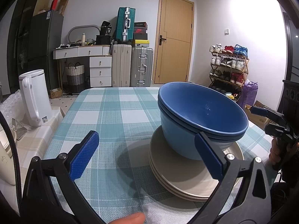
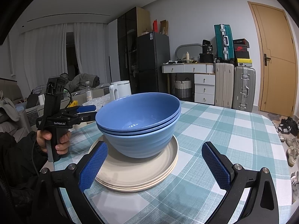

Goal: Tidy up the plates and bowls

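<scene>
stacked blue bowls [image 2: 138, 123] nest one inside another and stand upright on a stack of cream plates [image 2: 136, 171], which lies on the checked surface [image 2: 233, 130]. right wrist view: the right gripper [image 2: 155, 166] is spread wide and holds nothing; its left pad overlaps the near-left rim of the plates in the picture, whether touching cannot be told, and its right pad stands well clear over bare cloth, so the pile lies ahead and left of centre between the fingers. left wrist view: the left gripper [image 1: 145, 155] is likewise wide open and empty; the bowls [image 1: 201, 117] and plates [image 1: 186, 177] sit to its right, with the right finger [image 1: 209, 156] crossing in front of the bowl wall and plate rim, contact uncertain, and the left finger over bare surface [image 1: 104, 112]. a hand [image 2: 54, 140] grips the left gripper's handle beside the pile. a white kettle [image 1: 34, 97] stands off the surface's left edge.
</scene>
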`<state>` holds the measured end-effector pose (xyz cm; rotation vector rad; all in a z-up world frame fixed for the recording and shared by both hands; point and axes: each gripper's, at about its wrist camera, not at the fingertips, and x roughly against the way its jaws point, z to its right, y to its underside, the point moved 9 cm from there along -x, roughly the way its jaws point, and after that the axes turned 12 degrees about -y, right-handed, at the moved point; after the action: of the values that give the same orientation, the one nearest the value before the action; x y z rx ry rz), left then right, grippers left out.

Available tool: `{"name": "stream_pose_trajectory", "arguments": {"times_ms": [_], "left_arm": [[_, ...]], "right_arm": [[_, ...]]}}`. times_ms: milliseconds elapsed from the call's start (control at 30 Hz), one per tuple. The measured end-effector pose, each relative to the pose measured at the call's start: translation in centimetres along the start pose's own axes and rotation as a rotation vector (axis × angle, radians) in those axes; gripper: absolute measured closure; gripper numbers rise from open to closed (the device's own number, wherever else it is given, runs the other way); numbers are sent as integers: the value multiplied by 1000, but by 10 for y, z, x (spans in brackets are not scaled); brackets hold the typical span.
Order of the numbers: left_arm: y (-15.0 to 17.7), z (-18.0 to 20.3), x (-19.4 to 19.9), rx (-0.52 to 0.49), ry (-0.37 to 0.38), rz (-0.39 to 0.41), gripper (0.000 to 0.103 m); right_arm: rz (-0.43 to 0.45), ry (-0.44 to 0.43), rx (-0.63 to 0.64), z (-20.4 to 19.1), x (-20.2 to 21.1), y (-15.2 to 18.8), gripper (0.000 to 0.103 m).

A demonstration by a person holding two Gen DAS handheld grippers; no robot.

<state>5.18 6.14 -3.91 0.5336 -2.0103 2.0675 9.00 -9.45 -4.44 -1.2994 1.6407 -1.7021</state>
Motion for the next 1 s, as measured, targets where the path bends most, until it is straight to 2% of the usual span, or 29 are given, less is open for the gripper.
{"name": "stream_pose_trajectory", "arguments": {"times_ms": [1000], "left_arm": [[0,0,0,-1,-1,0,1]], "right_arm": [[-3,-2,3,-2,-1,1,1]]}}
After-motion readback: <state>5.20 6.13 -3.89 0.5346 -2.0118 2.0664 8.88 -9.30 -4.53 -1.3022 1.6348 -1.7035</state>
